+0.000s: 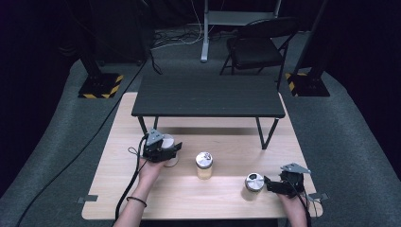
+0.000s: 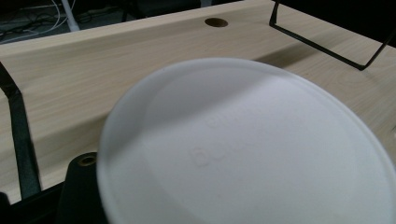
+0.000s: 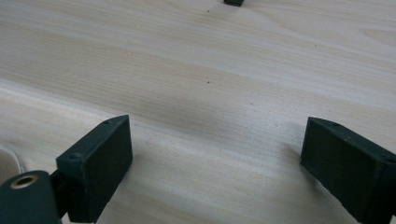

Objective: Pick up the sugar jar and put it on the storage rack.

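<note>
Your left gripper sits at the left-middle of the table, just in front of the small black shelf, and its jaws are closed around a white-lidded jar. In the left gripper view the lid looms large and close, which fits a grip low on the jar's body, keeping the top free. Your right gripper rests low over bare wood with its jaws spread wide and nothing between them. It sits just beside a metal-lidded jar, likely ready to take it next. A third jar stands upright between the two, well apart from both grippers, so it blocks neither.
</note>
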`<state>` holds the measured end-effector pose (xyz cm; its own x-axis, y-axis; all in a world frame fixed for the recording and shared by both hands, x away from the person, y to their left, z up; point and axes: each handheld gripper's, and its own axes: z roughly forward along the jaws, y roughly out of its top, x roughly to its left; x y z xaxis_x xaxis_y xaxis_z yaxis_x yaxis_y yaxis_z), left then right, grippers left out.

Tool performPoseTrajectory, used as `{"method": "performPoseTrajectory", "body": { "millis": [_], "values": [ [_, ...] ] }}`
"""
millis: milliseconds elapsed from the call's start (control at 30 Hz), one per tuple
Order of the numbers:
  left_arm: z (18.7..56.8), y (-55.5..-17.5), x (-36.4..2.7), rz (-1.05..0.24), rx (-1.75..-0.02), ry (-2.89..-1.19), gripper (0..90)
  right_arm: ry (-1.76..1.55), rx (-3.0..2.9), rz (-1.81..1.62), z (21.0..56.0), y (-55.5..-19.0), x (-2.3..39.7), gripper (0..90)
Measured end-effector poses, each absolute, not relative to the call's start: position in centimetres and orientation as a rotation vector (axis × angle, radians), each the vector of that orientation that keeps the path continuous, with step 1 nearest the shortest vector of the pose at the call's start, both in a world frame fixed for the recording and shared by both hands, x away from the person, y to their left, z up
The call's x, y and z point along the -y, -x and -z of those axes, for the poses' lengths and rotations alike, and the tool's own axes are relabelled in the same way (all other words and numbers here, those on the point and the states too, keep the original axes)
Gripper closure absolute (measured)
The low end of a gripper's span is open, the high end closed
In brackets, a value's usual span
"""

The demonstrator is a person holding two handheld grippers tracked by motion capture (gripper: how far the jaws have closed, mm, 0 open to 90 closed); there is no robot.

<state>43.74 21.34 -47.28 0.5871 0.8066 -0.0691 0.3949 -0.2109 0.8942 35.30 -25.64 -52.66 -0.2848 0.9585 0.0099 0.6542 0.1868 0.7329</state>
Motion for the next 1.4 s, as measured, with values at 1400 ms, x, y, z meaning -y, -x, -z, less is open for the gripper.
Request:
{"method": "performPoseTrajectory", "body": {
  "millis": [1400],
  "values": [
    [43.7,-41.3,-21.9,-0.55,-0.932,-1.842,35.5,-1.505,-2.013,-0.881,52.7,-35.3,25.6,8.0]
  ]
}}
